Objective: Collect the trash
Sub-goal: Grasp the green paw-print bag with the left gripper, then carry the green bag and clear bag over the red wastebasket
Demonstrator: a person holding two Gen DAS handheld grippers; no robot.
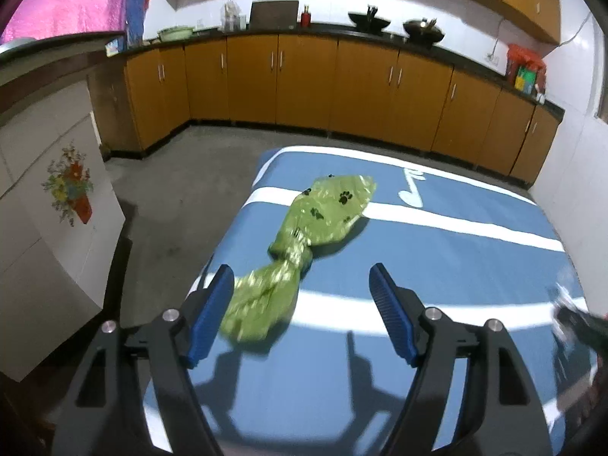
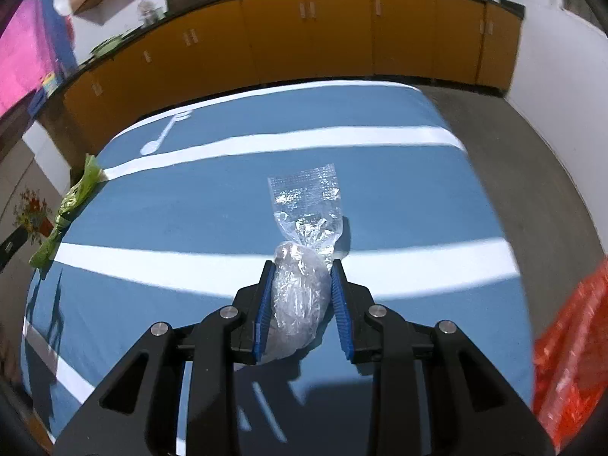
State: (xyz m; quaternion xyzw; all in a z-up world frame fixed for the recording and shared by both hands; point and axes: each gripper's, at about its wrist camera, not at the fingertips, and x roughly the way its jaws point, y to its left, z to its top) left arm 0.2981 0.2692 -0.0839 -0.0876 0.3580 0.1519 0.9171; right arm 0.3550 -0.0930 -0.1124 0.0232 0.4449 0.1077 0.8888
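In the left wrist view, the left gripper (image 1: 302, 296) is held wide apart over the blue table (image 1: 456, 266), the green paw-print bag (image 1: 304, 239) lying beside its left finger, ungrasped. In the right wrist view, the right gripper (image 2: 302, 296) is clenched around a clear plastic bag (image 2: 300, 288) on the table, a red bag (image 2: 570, 349) at right

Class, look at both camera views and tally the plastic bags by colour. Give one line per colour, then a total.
Green bag with paw prints: 1
Clear bag, between the right gripper's fingers: 1
Red bag, at the table's edge: 1
Total: 3
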